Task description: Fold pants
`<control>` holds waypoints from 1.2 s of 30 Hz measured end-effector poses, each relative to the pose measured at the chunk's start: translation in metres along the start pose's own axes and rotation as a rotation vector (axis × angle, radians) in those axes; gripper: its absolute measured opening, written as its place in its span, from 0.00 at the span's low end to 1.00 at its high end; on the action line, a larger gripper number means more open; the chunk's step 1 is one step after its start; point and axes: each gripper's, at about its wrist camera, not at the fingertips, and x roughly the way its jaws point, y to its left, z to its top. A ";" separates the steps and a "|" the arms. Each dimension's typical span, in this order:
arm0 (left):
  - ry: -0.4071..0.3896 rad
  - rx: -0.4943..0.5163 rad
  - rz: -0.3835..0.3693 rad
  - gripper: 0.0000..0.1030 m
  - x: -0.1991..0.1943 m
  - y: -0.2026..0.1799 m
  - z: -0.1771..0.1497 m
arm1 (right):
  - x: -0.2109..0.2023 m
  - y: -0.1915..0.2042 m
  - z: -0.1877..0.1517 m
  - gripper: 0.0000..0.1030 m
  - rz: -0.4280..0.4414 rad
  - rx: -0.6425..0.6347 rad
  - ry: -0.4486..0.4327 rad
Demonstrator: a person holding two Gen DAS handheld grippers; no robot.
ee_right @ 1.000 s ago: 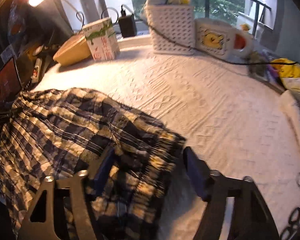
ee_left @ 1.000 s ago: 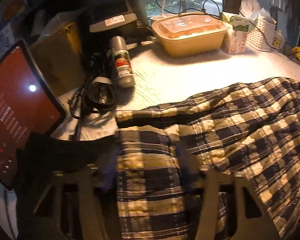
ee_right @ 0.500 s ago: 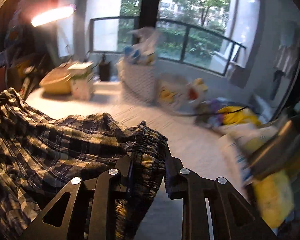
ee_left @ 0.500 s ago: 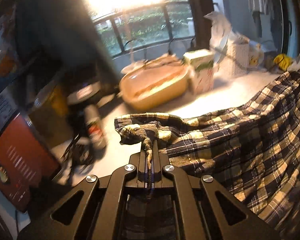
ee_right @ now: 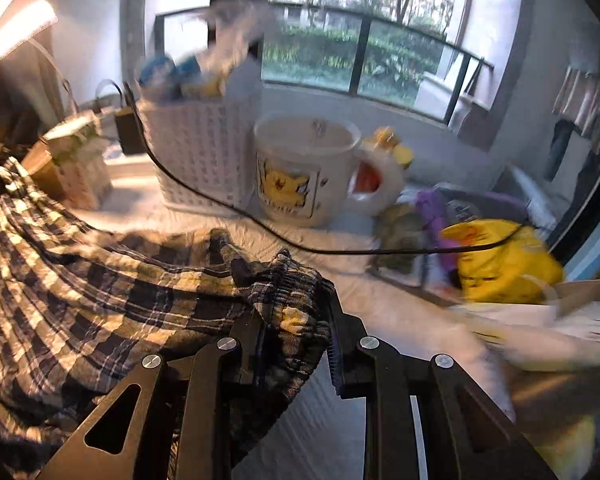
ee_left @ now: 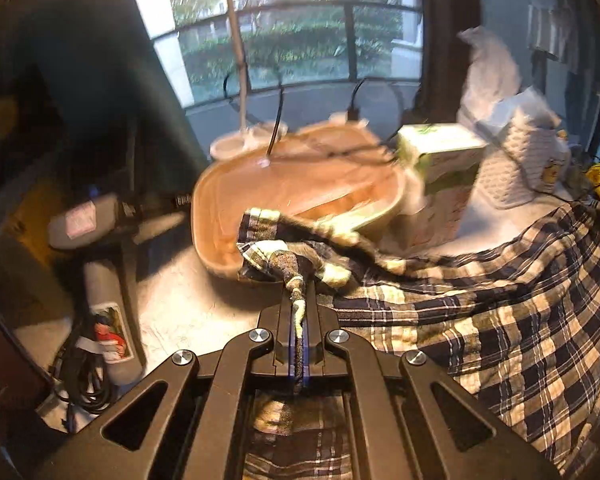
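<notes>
Left wrist view: left gripper (ee_left: 299, 312) clenched on plaid pants (ee_left: 500, 312) hem; right gripper (ee_right: 296, 336) grasps bunched waistband. Keep edge taut, level; clear beige tub (ee_left: 300, 196) far side.

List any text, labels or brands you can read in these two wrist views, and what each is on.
None can be read.
White mug: yellow cartoon print, lettering beneath blurred.
Grey spray can: picture label, words too small.
Green-white carton: print blurred.
Grey device: sticker unreadable.
</notes>
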 end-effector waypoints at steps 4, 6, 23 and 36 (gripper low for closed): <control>0.094 -0.044 -0.038 0.04 0.017 0.015 -0.008 | 0.030 0.011 0.000 0.24 -0.016 -0.012 0.055; 0.113 -0.051 -0.050 0.21 0.014 0.018 -0.012 | 0.032 0.012 0.000 0.24 -0.015 -0.007 0.057; 0.065 0.062 -0.214 0.70 -0.142 -0.006 -0.144 | -0.153 0.019 -0.140 0.74 0.309 0.171 -0.036; 0.127 0.069 -0.322 0.52 -0.108 -0.015 -0.175 | -0.151 0.069 -0.182 0.04 0.354 0.173 -0.042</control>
